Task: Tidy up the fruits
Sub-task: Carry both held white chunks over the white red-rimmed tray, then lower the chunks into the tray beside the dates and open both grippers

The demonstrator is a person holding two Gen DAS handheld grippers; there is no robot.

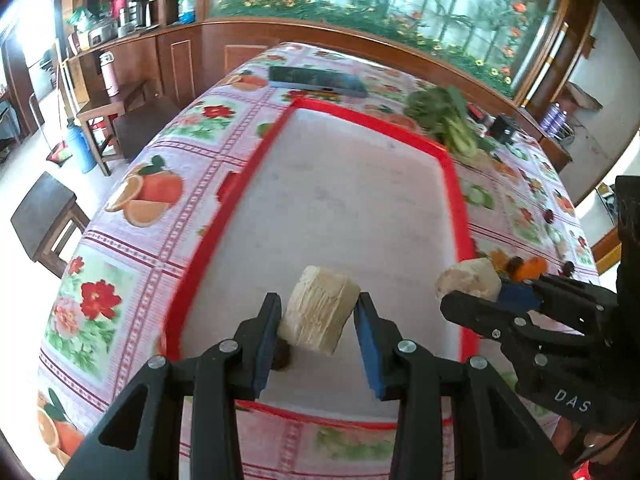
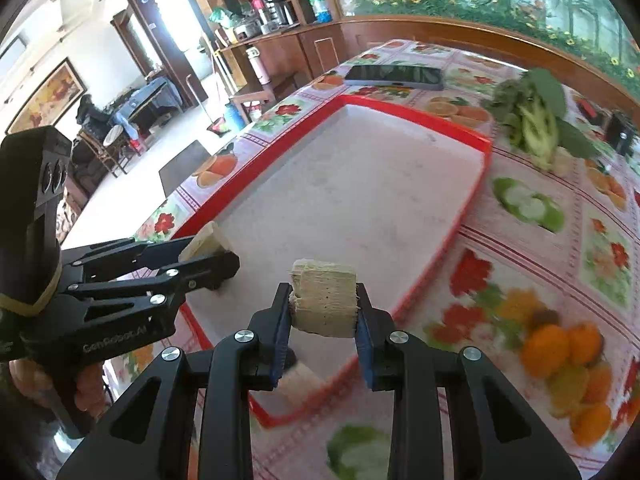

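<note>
Left tongs [image 1: 318, 316]: closed on 1 pale fibrous chunk [image 1: 320, 314], pads on its 2 flat sides, held over the near end of the red tray [image 1: 248, 168].
Right tongs [image 2: 322, 308]: clamped on a second pale chunk [image 2: 324, 302], carried above the tray's near right edge.
Desk [image 1: 132, 200]: flowered cloth; leafy greens [image 2: 532, 120] and a phone [image 2: 396, 76] lie beyond the tray.
Handling, my guess: both chunks look stiff, light and stringy, like peeled cane; cut faces may crumble, so I keep the pads across the fibres at mid-length.
Slip risk: surface looks dry; I expect little sliding.
Hidden: a small dark object [image 1: 282, 356] under my left chunk, partly covered, unidentified.
Unclear: motion blur smears the cloth; loose fruit and printed fruit are hard to separate.
Cut off: tray's nearest corner, behind my tongs.
</note>
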